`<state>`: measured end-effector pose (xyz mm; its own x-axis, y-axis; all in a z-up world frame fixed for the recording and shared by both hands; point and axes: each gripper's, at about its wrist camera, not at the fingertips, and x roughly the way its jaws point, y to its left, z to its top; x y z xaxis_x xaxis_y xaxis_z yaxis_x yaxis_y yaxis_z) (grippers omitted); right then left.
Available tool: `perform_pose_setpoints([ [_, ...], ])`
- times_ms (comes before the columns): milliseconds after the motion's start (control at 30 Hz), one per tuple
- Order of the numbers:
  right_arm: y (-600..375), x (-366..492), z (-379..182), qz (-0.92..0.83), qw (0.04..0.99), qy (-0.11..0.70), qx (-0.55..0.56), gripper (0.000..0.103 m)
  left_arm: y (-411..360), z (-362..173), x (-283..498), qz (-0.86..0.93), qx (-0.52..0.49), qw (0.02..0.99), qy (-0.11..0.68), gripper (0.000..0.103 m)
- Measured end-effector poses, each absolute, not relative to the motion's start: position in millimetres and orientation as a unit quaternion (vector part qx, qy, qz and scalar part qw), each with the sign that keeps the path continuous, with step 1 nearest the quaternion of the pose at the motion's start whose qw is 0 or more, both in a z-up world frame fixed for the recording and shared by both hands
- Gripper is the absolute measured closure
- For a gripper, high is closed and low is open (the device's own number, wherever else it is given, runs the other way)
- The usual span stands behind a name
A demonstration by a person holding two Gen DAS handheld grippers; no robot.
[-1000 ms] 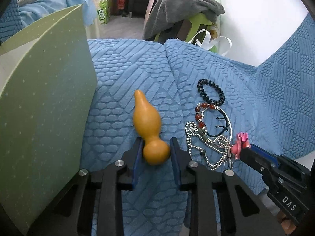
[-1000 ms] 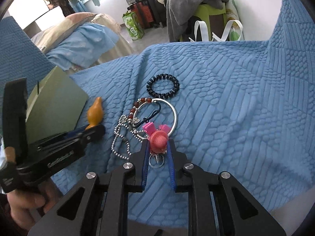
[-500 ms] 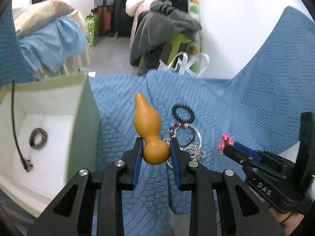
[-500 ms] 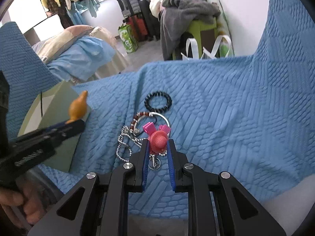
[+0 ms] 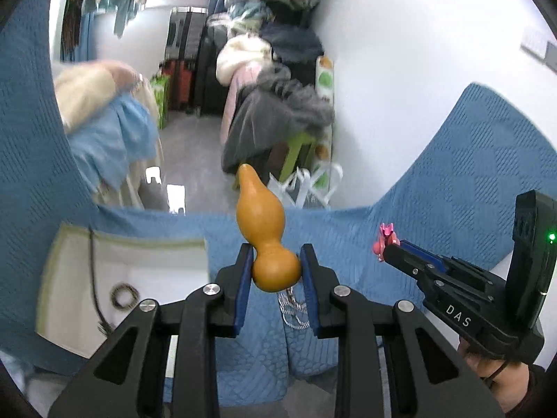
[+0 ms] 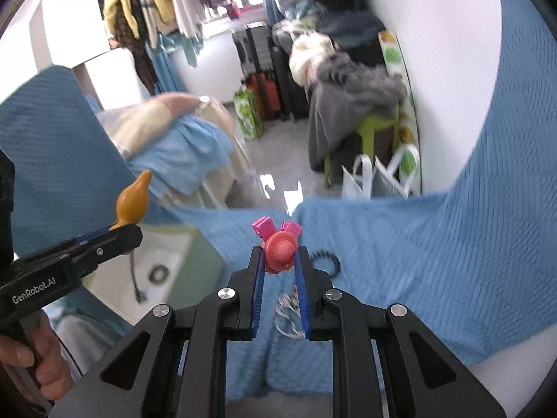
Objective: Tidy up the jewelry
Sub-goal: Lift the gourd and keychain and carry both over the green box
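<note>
My left gripper (image 5: 276, 263) is shut on an orange gourd charm (image 5: 264, 230), held upright in the air above the blue blanket; it also shows in the right wrist view (image 6: 132, 196). My right gripper (image 6: 278, 264) is shut on a pink hat charm (image 6: 278, 249), lifted off the blanket; the charm also shows in the left wrist view (image 5: 384, 240). The open green box (image 5: 122, 282) lies lower left with a dark ring (image 5: 122, 294) and a black cord (image 5: 92, 271) inside. A silver ball chain (image 6: 287, 313) and a black coil hair tie (image 6: 327, 261) lie on the blanket.
The blue quilted blanket (image 6: 435, 261) covers the surface and rises at right and left. Beyond its far edge are the floor, a green stool with grey clothes (image 6: 351, 104), suitcases (image 6: 264, 83) and a white bag (image 6: 376, 177).
Both grippers have risen well above the blanket, carrying the gourd charm and the pink hat charm. The box interior has come into view below the left gripper.
</note>
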<state>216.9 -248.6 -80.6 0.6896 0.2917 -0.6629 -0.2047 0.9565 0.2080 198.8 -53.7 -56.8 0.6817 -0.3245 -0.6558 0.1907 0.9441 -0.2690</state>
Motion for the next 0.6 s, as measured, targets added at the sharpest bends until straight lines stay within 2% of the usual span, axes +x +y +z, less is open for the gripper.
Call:
perform_pose_setpoints([
  [333, -200, 214, -11, 0.17, 0.929, 0.326, 0.045, 0.088, -8, 7, 187, -0.136, -0.092, 0.932, 0.324, 0.075],
  [600, -150, 213, -13, 0.208, 0.918, 0.336, 0.028, 0.088, 36, -2, 185, -0.111, -0.107, 0.931, 0.332, 0.075],
])
